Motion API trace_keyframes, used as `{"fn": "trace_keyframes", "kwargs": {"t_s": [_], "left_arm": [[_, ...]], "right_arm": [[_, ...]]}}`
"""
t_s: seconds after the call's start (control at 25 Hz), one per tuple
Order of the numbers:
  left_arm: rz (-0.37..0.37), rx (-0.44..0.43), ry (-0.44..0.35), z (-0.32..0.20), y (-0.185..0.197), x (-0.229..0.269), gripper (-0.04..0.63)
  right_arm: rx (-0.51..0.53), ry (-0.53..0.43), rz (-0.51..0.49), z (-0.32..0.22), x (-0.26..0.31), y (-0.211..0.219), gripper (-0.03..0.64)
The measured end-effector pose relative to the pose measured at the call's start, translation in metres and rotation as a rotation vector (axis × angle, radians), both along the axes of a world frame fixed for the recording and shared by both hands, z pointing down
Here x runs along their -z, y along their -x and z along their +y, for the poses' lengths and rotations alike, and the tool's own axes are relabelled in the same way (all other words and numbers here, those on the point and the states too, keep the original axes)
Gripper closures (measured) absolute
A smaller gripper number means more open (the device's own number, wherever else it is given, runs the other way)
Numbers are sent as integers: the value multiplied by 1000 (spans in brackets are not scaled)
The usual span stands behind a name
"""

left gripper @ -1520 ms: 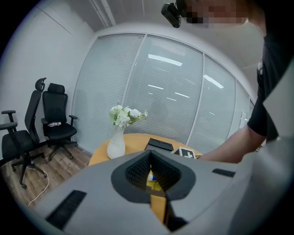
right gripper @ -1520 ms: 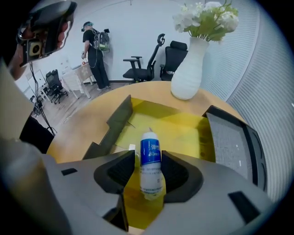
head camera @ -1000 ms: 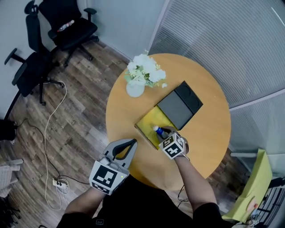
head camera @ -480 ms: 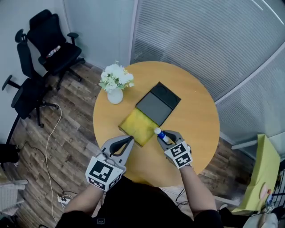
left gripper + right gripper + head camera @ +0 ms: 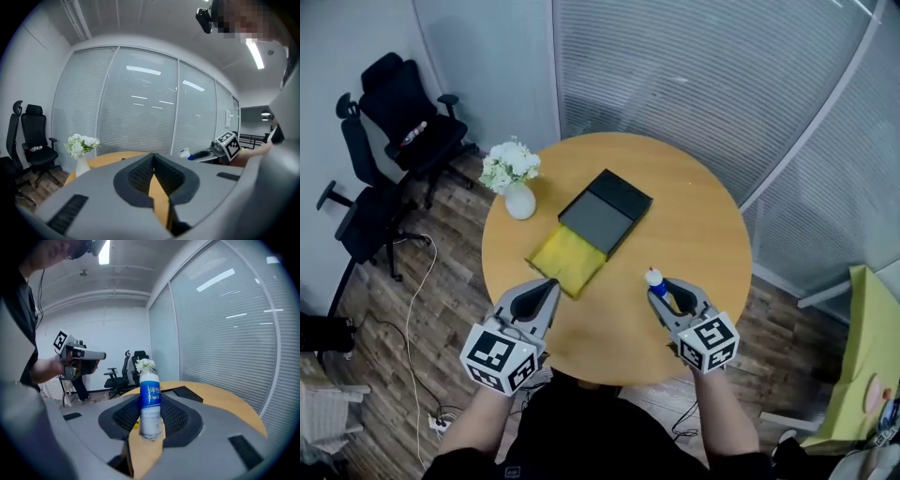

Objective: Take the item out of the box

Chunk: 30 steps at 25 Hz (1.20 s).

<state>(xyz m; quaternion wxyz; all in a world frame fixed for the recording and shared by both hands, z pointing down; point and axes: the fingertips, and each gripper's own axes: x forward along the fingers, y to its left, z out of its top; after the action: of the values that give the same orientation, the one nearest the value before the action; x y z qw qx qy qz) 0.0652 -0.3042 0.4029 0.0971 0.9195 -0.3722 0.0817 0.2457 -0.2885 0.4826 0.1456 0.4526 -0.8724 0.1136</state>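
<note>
Nearest us, our left gripper [image 5: 542,292] hangs at the near edge of the table [image 5: 703,225], jaws pressed together on nothing. Our right gripper [image 5: 667,292] clamps the small blue-and-white bottle [image 5: 150,399] low on its body, upright, over the table's near right and clear of the box. Farther off lie the open yellow box [image 5: 565,258] and its black lid [image 5: 605,211]; held so low, the tall bottle could, we judge, pivot or slip if we swing it.

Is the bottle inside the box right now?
No, the right gripper holds the bottle over bare tabletop, well apart from the open box.
</note>
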Motion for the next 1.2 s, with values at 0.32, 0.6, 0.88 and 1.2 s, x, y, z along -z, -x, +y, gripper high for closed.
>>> {"fn": "trace_keyframes", "kwargs": {"t_s": [0.32,0.6,0.88,1.2], "left_arm": [[-65,29,-68,25,-9,16,586],[-72,32,-129,24,16,39,586],[-39,31,-116,18,37,42,586],[0,34,-107,10,42,45,586]], "right_arm": [[5,-151,-212,44,61,-24,482],[-55,-247,-323,53,117,-26,483],[-54,-301,-301,45,137,-6,483],[-62,-314,-339,39,140,9,483]]}}
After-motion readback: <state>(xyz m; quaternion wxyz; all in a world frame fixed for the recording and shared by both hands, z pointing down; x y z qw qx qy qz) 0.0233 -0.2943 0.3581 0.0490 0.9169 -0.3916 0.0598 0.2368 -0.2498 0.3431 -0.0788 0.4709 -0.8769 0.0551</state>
